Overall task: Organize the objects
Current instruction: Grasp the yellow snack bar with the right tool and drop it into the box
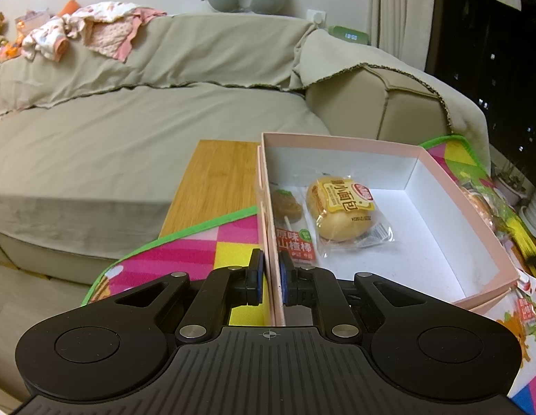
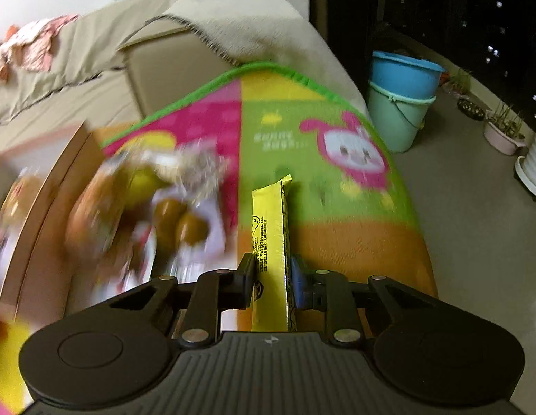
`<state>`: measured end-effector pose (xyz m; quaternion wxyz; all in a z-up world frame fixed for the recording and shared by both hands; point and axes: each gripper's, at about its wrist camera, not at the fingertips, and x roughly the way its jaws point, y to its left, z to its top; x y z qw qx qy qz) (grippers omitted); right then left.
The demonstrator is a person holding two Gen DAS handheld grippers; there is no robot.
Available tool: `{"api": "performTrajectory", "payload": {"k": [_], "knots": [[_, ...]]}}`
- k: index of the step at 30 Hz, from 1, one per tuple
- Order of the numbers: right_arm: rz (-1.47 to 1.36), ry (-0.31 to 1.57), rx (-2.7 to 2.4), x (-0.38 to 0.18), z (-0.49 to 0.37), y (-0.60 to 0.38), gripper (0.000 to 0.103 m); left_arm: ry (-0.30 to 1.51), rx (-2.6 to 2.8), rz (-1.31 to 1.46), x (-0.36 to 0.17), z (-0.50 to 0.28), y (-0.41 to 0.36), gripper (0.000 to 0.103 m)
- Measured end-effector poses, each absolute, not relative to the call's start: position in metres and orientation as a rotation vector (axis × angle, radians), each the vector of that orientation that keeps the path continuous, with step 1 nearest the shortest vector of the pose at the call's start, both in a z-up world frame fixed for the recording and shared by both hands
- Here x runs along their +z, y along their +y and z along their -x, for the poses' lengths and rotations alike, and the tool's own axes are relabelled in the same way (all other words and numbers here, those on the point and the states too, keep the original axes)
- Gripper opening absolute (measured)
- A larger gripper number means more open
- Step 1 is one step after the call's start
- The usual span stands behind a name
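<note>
Pink cardboard walls mark the left of the scene: the left gripper (image 1: pixel 271 276) has its jaws pinched narrow on the near-left wall of an open pink box (image 1: pixel 475 221), steadying it on the surface. Inside, against that wall, lies a red-labelled hawthorn stick packet (image 1: pixel 291 231), and just right of it a wrapped small bun (image 1: pixel 340 211); the right half of the box floor is bare. The box rests on a bright cartoon play mat (image 2: pixel 302 131), with a covered beige sofa (image 1: pixel 129 131) beyond.

Further right, a blurred heap of loose snack packets (image 2: pixel 157 200) sits on the mat just outside the box. Right of that heap, the right gripper (image 2: pixel 273 276) has its jaws closed on the near end of a yellow snack bar (image 2: pixel 271 228), whose long axis runs straight away from the jaws, its far end pointing up the mat.

The box lies left of the held bar, so the carry looks leftward, and the right hand alone is placed to make it.
</note>
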<state>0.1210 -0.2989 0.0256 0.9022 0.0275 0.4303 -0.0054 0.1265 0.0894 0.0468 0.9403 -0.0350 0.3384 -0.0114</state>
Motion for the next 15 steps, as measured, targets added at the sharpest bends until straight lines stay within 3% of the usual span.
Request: {"api": "performTrajectory", "payload": {"k": [8, 15], "knots": [[-0.025, 0.98, 0.123, 0.029, -0.04, -0.268, 0.023, 0.691, -0.024, 0.071, 0.047, -0.127, 0.089, 0.012], [0.063, 0.956, 0.136, 0.026, -0.04, -0.248, 0.028, 0.693, -0.026, 0.066, 0.047, -0.126, 0.089, 0.012]]}}
